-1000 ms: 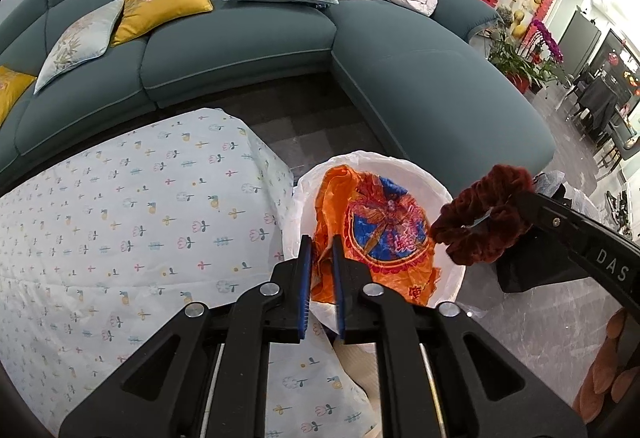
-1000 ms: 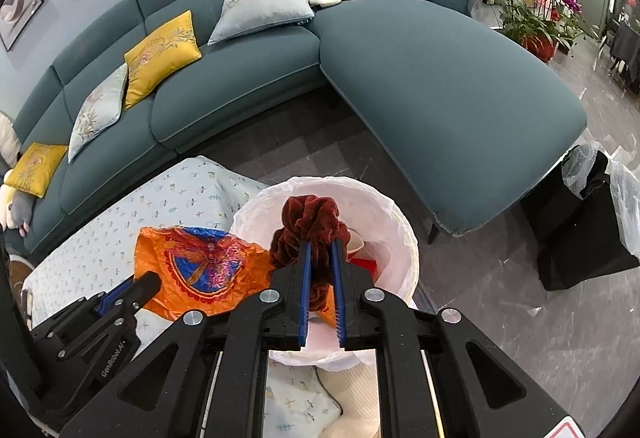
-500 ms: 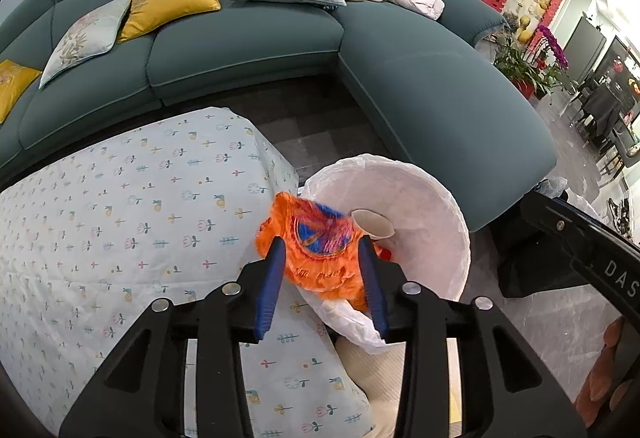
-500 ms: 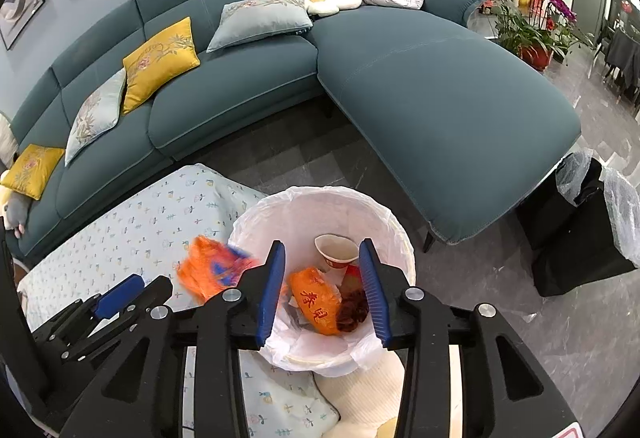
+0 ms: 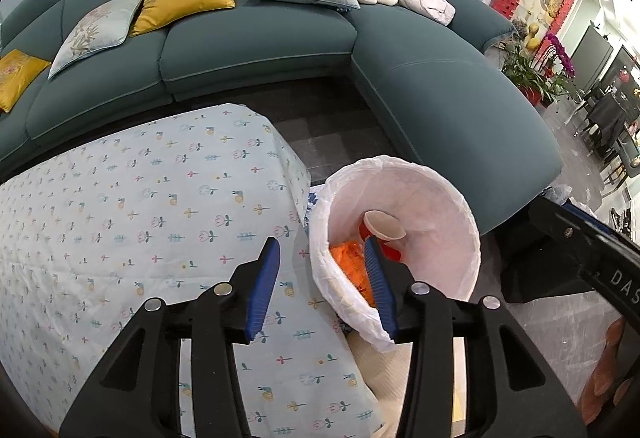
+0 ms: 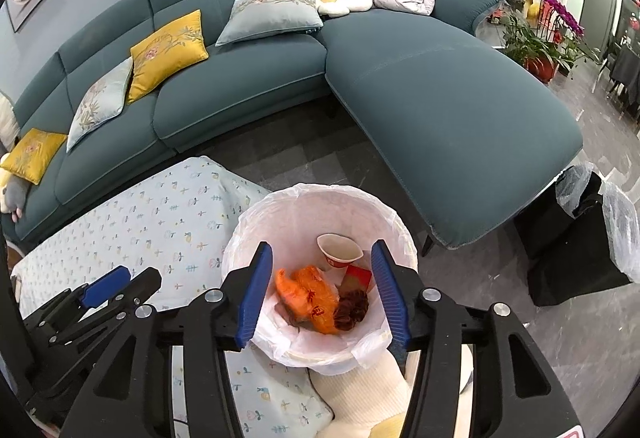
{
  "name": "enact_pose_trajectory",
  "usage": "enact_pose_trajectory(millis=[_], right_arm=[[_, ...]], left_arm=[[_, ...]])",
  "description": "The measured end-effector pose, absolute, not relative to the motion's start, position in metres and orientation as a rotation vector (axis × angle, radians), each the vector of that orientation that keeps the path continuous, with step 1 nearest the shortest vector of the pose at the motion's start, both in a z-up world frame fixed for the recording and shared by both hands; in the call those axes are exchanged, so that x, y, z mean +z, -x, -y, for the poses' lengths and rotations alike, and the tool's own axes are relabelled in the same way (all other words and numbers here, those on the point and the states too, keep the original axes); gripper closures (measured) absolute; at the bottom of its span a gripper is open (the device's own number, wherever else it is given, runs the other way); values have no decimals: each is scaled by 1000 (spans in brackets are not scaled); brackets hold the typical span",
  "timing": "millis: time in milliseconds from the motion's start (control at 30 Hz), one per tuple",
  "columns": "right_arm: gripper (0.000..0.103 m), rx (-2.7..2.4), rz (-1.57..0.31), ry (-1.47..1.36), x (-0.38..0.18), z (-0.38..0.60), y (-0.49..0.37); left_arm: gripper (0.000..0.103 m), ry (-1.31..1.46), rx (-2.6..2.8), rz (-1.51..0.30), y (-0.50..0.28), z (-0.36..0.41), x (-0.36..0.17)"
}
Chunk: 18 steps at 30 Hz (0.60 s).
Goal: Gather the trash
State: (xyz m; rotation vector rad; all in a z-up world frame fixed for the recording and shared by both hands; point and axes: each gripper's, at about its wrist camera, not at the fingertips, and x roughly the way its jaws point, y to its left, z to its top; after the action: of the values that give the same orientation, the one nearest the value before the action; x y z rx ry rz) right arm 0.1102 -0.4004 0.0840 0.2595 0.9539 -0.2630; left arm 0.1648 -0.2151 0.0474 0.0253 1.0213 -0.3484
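A white-lined trash bin stands on the floor beside the table. Inside lie an orange plastic bag, a dark red scrunchie, a paper cup and a small red packet. My left gripper is open and empty, over the table edge and the bin's left rim. My right gripper is open and empty, above the bin. The left gripper also shows in the right wrist view.
A table under a floral cloth sits left of the bin. A teal corner sofa with cushions wraps behind. A black bag-lined bin stands on the floor at right. A cream cushion lies below the bin.
Both grippers opened. The orange bag left my left gripper and the scrunchie left my right gripper; both now lie in the bin. Both grippers drew back a little.
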Motion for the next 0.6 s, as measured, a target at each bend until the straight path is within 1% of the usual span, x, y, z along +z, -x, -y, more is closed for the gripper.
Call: enact_pose_trajectory(millis=[100, 200, 300, 367, 433, 500, 533, 567, 600], right_arm=[[52, -260, -957, -252, 84, 399, -110], [46, -245, -969, -237, 83, 395, -108], [43, -223, -982, -188, 84, 385, -106], [43, -209, -986, -154, 86, 377, -105], [41, -189, -987, -121, 88, 368, -102], [34, -175, -984, -86, 90, 360, -97], [32, -172, -982, -73, 91, 358, -96], [31, -170, -980, -59, 92, 355, -94], [27, -164, -977, -46, 93, 352, -91]], left_arm=[[61, -24, -338, -1027, -164, 211, 46], [61, -24, -328, -1032, -162, 207, 44], [60, -33, -317, -1032, -157, 203, 45], [53, -37, -307, -1034, -153, 200, 47], [48, -43, -296, -1033, -150, 197, 48], [45, -51, -283, -1032, -145, 193, 51], [42, -53, -275, -1034, -143, 191, 51], [40, -52, -266, -1036, -142, 189, 52], [40, -51, -258, -1037, -140, 186, 53]])
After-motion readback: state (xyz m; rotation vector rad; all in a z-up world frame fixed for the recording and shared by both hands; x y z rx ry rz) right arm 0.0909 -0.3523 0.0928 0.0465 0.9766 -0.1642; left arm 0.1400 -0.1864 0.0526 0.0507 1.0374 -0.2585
